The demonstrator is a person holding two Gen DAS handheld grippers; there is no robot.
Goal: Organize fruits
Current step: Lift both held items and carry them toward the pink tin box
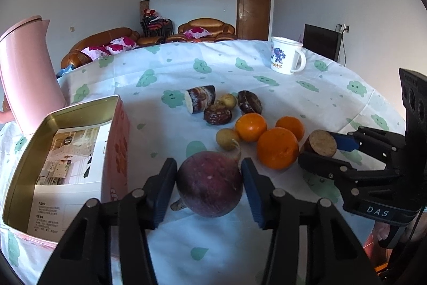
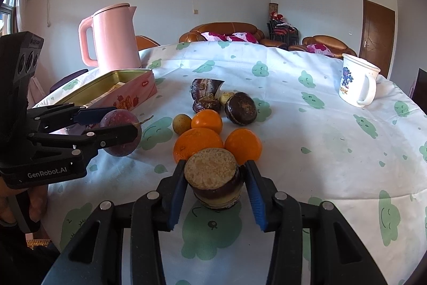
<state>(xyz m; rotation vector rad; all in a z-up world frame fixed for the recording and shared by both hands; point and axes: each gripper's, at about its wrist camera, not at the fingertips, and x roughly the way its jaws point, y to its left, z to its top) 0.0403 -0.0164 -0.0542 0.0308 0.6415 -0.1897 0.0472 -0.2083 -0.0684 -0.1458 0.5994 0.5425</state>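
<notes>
My left gripper (image 1: pixel 209 178) is shut on a round purple fruit (image 1: pixel 209 182), low over the cloth; it also shows in the right wrist view (image 2: pixel 121 134). My right gripper (image 2: pixel 214 183) is shut on a cut brown tuber piece (image 2: pixel 213 175), seen from the side in the left wrist view (image 1: pixel 320 144). Three oranges (image 1: pixel 277 147) lie between the grippers. Behind them lie small yellow-green fruits (image 1: pixel 226 139) and several dark brown pieces (image 1: pixel 217 114). An open pink tin box (image 1: pixel 66 151) stands left of my left gripper.
A pink kettle (image 2: pixel 114 36) stands behind the tin at the table's far left. A white mug (image 2: pixel 357 84) stands at the far right. The table has a white cloth with green prints (image 2: pixel 320 151). Sofas and a door are beyond it.
</notes>
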